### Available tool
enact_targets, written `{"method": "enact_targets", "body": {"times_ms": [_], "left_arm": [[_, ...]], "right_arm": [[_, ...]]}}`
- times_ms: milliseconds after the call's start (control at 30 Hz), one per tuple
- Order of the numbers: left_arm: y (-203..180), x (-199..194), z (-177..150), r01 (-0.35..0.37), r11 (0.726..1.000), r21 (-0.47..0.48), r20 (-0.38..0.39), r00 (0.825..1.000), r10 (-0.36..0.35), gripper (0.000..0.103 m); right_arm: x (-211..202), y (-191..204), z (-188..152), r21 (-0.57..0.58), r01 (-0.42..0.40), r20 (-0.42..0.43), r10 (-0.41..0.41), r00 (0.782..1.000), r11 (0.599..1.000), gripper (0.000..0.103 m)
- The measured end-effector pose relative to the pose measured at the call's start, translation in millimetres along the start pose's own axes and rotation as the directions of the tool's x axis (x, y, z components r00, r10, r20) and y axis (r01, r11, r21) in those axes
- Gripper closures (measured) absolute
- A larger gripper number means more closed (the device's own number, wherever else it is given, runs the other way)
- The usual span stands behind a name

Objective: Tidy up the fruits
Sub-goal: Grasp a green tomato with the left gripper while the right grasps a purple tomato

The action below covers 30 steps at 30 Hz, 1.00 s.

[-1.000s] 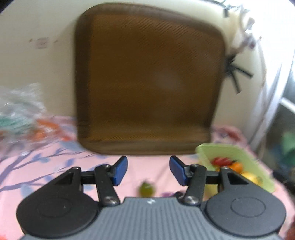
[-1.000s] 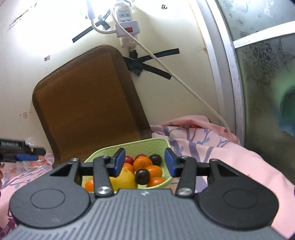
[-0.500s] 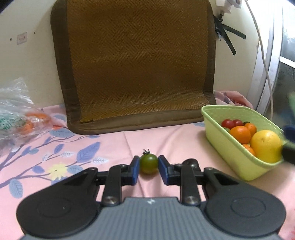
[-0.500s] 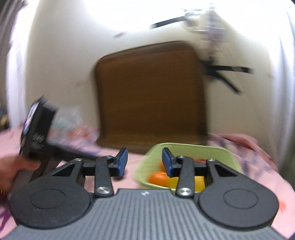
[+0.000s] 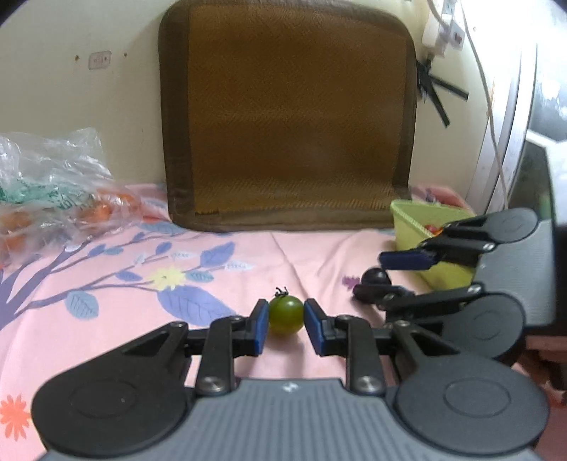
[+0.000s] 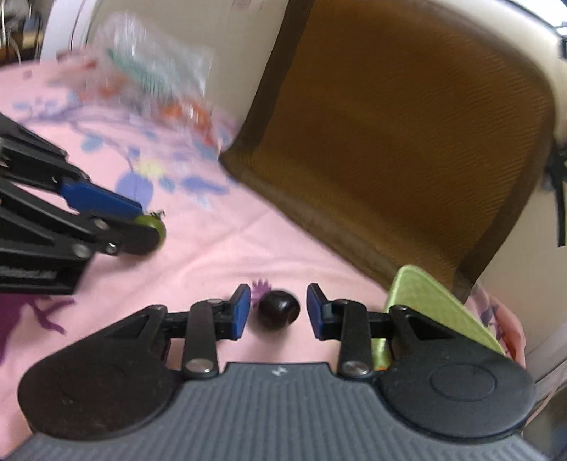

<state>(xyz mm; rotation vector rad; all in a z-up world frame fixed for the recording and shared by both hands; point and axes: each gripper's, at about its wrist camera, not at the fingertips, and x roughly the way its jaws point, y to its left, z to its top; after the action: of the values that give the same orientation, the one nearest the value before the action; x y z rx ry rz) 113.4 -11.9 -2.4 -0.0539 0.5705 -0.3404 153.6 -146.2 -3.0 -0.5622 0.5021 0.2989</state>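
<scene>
A small green tomato (image 5: 286, 315) with a dark stem rests on the pink floral cloth (image 5: 319, 255), and my left gripper (image 5: 285, 321) is shut on it, both blue pads against its sides. To its right lies a dark round fruit (image 6: 278, 308). My right gripper (image 6: 278, 312) stands around this fruit with its jaws closing, a small gap still showing on each side. The left wrist view shows that gripper rolled on its side, one finger above the dark fruit (image 5: 376, 276) and one below. A light green basket (image 5: 411, 220) holding fruit stands just behind it.
A brown woven cushion (image 5: 294, 117) leans on the wall at the back. A crumpled clear plastic bag (image 5: 49, 184) with orange fruit lies at the left. A power strip (image 5: 443, 28) and its cable hang at the upper right, near a window frame.
My left gripper closed on the green tomato and sank a little. My right gripper swung left from over the basket, rolled, and came down around the dark fruit with its jaws narrowing.
</scene>
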Motion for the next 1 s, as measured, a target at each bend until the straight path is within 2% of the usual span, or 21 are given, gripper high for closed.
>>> {"method": "enact_targets", "body": {"times_ms": [67, 133, 233, 333, 467, 600, 667, 733, 800, 833, 1000], "left_arm": [[2.6, 0.2, -0.9, 0.014, 1.000, -0.011, -0.003, 1.000, -0.014, 0.080], [4.6, -1.9, -2.2, 0.029, 0.999, -0.021, 0.006, 1.000, -0.029, 0.080], [4.5, -6.5, -4.2, 0.077, 0.997, -0.012, 0.024, 0.997, -0.076, 0.080], [-3.5, -11.3, -6.3, 0.124, 0.991, 0.038, 0.026, 0.992, -0.126, 0.080], [-32.4, -17.3, -12.7, 0.232, 0.967, 0.103, -0.016, 0.973, -0.231, 0.080], [-70.3, -24.2, -24.0, 0.333, 0.930, 0.155, -0.074, 0.943, -0.325, 0.079], [-88.0, -24.1, -32.8, 0.350, 0.918, 0.185, -0.113, 0.936, -0.334, 0.078], [-101.5, -28.4, -37.8, 0.300, 0.920, 0.251, -0.087, 0.954, -0.287, 0.078], [-103.9, -27.2, -36.4, 0.312, 0.925, 0.216, -0.102, 0.950, -0.296, 0.072], [-104.0, -25.4, -35.8, 0.310, 0.932, 0.191, -0.110, 0.950, -0.293, 0.065], [-111.8, -22.8, -40.0, 0.270, 0.941, 0.205, -0.131, 0.960, -0.247, 0.065]], "right_arm": [[-0.8, 4.7, 1.3, -0.014, -0.012, -0.010, 0.012, 1.000, 1.000, 0.075], [-6.0, 6.3, 0.6, -0.008, -0.003, -0.017, 0.003, 1.000, 1.000, 0.075], [-31.8, 8.1, -11.4, 0.055, -0.024, 0.031, 0.022, 0.999, 0.998, 0.075], [-65.7, 10.7, -32.5, 0.137, -0.026, 0.086, 0.014, 0.996, 0.990, 0.075], [-102.2, 4.1, -71.1, 0.279, -0.009, 0.084, -0.015, 0.996, 0.960, 0.075], [-128.5, -7.4, -108.3, 0.417, 0.022, 0.052, -0.049, 0.997, 0.908, 0.075], [-140.3, -7.7, -123.3, 0.461, 0.026, 0.056, -0.059, 0.997, 0.887, 0.074], [-145.2, -7.5, -128.8, 0.474, 0.016, 0.073, -0.058, 0.996, 0.880, 0.073], [-147.3, -5.4, -130.1, 0.461, 0.018, 0.077, -0.061, 0.995, 0.887, 0.073], [-146.7, -4.4, -130.4, 0.454, 0.020, 0.078, -0.063, 0.995, 0.891, 0.072], [-146.3, -6.1, -136.7, 0.480, 0.022, 0.061, -0.058, 0.996, 0.877, 0.072]]}}
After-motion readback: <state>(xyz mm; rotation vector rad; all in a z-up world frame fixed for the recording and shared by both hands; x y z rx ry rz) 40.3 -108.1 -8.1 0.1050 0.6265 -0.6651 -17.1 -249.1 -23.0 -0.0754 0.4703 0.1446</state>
